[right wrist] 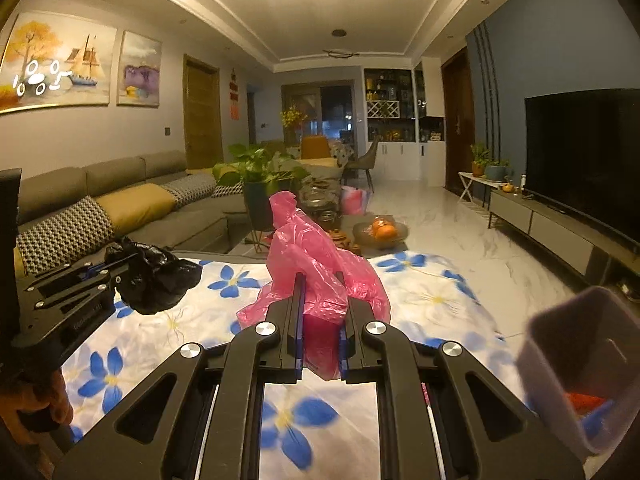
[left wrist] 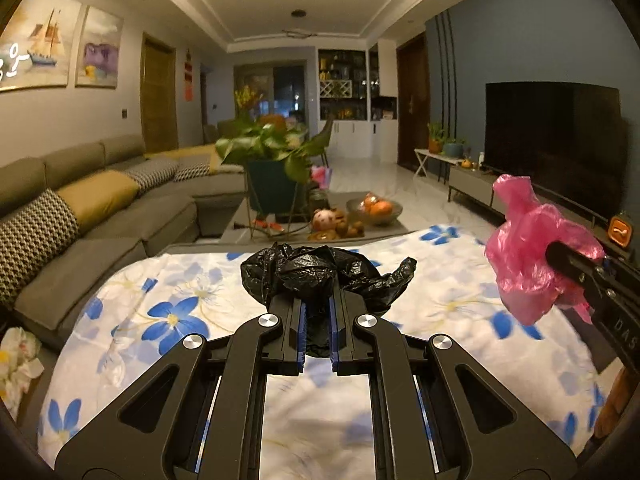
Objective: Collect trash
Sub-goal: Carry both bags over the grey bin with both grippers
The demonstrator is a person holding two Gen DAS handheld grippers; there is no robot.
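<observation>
Warm ceiling light fills a long living room, with a grey sectional sofa (left wrist: 100,196) along the left wall, a dark television (right wrist: 588,160) on the right, and a low coffee table farther back carrying a potted plant (left wrist: 272,156) and a glass bowl of oranges (right wrist: 382,232). Nearest both cameras lies a white cloth printed with blue flowers (left wrist: 172,320), spread over a flat surface.

Above this cloth, the left gripper (left wrist: 318,320) has its blue-padded fingers clamped on a crumpled black plastic bag (left wrist: 316,272); the bag bulges out beyond the fingertips and hangs clear of the cloth in the right wrist view (right wrist: 156,276). To its right, the right gripper (right wrist: 322,320) is closed on a pink plastic bag (right wrist: 316,276), with a fold of the film pinched between the pads and the rest puffing upward and to both sides. From the left wrist camera the same pink bag (left wrist: 528,248) shows at the right edge, held up off the cloth.

A grey rectangular bin (right wrist: 580,364) stands at the near right of the right wrist view, blurred, with something red-orange inside it. Crumpled white paper (left wrist: 18,364) lies at the near left edge, beside the cloth. A hand (right wrist: 36,404) grips the left gripper's handle at the lower left.
</observation>
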